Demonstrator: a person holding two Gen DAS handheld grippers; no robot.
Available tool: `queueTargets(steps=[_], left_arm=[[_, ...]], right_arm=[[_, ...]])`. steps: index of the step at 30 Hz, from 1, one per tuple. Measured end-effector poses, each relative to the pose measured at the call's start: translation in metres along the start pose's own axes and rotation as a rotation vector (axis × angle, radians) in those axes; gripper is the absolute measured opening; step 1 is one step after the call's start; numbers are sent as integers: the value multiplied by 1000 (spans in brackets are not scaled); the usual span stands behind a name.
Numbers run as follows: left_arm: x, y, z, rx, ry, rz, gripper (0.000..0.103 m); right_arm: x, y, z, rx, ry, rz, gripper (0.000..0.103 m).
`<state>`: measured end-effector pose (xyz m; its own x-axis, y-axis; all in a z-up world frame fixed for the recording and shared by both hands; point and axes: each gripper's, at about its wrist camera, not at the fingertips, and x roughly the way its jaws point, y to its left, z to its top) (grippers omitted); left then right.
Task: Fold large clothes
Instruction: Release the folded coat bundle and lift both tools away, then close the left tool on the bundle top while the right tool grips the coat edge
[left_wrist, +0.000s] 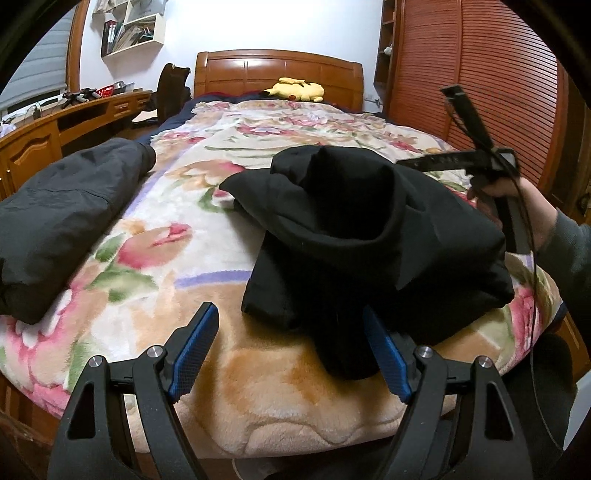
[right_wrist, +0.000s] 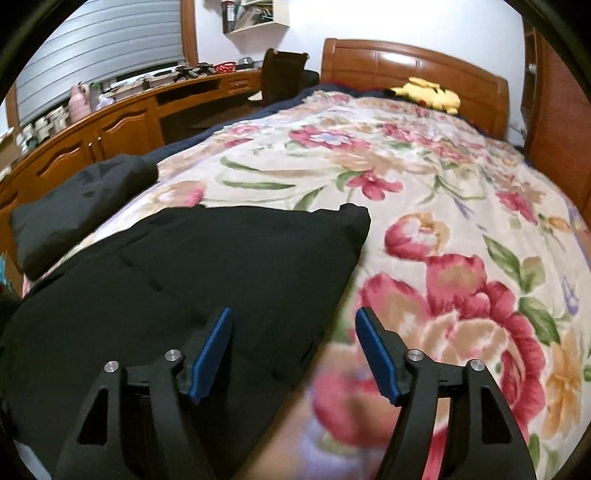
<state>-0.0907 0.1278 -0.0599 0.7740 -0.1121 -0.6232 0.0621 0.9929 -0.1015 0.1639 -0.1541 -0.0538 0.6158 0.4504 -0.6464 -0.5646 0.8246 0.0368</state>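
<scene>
Bed (left_wrist: 280, 413): covered by a fleecy floral blanket (right_wrist: 424, 206) in cream, pink and green. A wooden headboard (left_wrist: 280, 70) is seen at the far end.

Black garment (left_wrist: 369, 236): a bulky dark piece, found bunched in a loose heap on the blanket near the foot of the bed. One fold stands up in the middle; a narrow part hangs toward the near edge. In the right wrist view it is seen as a flatter dark mass (right_wrist: 177, 280) at lower left, with a corner pointing toward the middle of the bed.

Grey garment (left_wrist: 62, 221): a second dark piece, laid lengthwise along the left side of the bed, apart from the black one. It is also seen in the right wrist view (right_wrist: 77, 206).

Left gripper (left_wrist: 291, 350): jaws spread wide, nothing held. The hanging part of the black garment lies just ahead, beside the right-hand blue pad (left_wrist: 388, 354).

Right gripper (right_wrist: 293, 350): jaws spread wide, nothing held; positioned over the edge where the black garment meets the blanket. The tool is also visible in the left wrist view (left_wrist: 480, 162), carried in the person's hand (left_wrist: 517, 199) beside the heap.

Yellow plush toy (left_wrist: 297, 89): lying at the headboard.

Wooden desk (right_wrist: 122, 118): runs along the left wall.
</scene>
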Motion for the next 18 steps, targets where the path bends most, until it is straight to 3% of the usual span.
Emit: queueTargets(steps=[6, 12, 18], left_arm=[[2, -3, -4, -22, 14, -46, 81], [3, -9, -5, -16, 13, -84, 65], [4, -14, -3, -11, 17, -105, 49]], right_arm=[[28, -12, 20, 43, 21, 17, 76], [56, -20, 21, 84, 78, 45, 85], [80, -26, 22, 122, 140, 112, 86]])
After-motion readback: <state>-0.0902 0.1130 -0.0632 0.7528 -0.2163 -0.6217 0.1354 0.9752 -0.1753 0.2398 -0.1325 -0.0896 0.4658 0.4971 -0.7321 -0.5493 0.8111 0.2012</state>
